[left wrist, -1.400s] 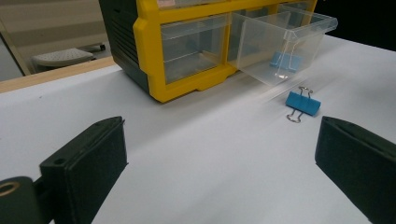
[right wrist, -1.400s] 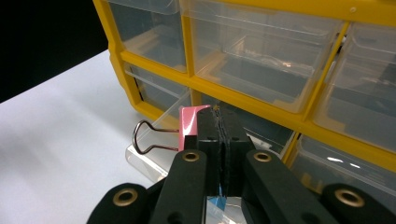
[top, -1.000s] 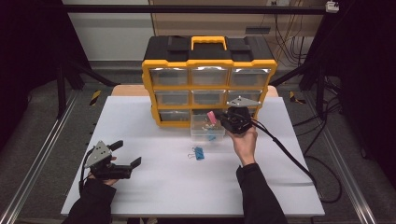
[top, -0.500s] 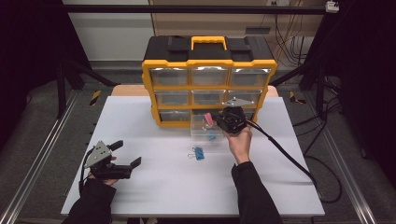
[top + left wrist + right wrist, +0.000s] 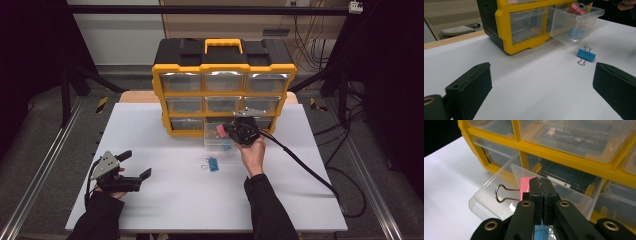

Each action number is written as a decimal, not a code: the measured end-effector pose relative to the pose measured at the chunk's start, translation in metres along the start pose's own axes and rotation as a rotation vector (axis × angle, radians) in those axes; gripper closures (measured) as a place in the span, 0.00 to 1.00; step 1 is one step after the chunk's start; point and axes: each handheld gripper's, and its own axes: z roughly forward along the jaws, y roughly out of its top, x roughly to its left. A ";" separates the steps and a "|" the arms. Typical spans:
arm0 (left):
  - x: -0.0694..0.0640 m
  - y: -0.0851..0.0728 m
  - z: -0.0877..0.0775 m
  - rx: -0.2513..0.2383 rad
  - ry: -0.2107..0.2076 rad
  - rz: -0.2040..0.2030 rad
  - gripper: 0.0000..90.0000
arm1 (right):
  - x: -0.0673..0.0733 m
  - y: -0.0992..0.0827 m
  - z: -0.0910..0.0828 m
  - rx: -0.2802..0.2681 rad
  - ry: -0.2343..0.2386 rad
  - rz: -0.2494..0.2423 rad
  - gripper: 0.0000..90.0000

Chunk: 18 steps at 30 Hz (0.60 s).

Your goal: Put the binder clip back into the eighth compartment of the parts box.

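Note:
My right gripper (image 5: 541,182) is shut on a pink binder clip (image 5: 525,187), whose wire handle sticks out to the left. It hangs just above a clear drawer (image 5: 489,186) pulled out of the yellow organizer (image 5: 223,70). From above, the right gripper (image 5: 230,132) holds the pink clip (image 5: 220,131) over that drawer (image 5: 212,141). A blue binder clip (image 5: 576,32) lies inside the drawer (image 5: 564,27). Another blue binder clip (image 5: 213,164) lies on the white table in front of it. My left gripper (image 5: 136,164) rests open near the table's left front, with nothing between its jaws.
The organizer has three rows of clear drawers and a black top with a yellow handle (image 5: 223,46). The right gripper's cable (image 5: 300,165) trails across the table's right side. A white tabletop (image 5: 165,200) lies between my hands.
My right gripper has moved a little left and down with the pink clip, closer over the open drawer. The left gripper has stayed put.

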 end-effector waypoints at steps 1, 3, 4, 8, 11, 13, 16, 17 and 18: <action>0.000 0.000 0.000 0.000 0.000 0.000 0.01 | 0.000 0.000 0.000 0.000 0.000 0.000 0.99; 0.000 0.000 0.000 0.000 0.000 0.000 0.01 | 0.001 -0.002 0.003 0.012 -0.002 -0.005 0.99; 0.000 0.000 0.000 0.000 0.000 0.000 0.01 | 0.001 -0.002 0.003 0.012 -0.002 -0.005 0.99; 0.000 0.000 0.000 0.001 0.001 0.000 0.01 | 0.001 -0.004 0.006 0.023 -0.002 -0.004 0.99; 0.000 0.000 0.000 0.000 0.000 0.000 0.01 | 0.002 -0.005 0.008 0.030 -0.007 -0.003 0.99; 0.000 0.000 0.000 -0.001 0.001 0.001 0.01 | 0.002 -0.006 0.009 0.037 -0.012 -0.015 0.99; 0.000 0.000 0.000 0.001 0.001 0.001 0.01 | 0.002 -0.007 0.011 0.046 -0.018 -0.017 0.99; 0.000 0.000 0.000 0.001 0.001 0.001 0.01 | 0.002 -0.008 0.011 0.050 -0.023 -0.027 0.99; 0.000 0.000 0.000 0.000 0.000 0.001 0.01 | 0.002 -0.008 0.012 0.055 -0.026 -0.026 0.99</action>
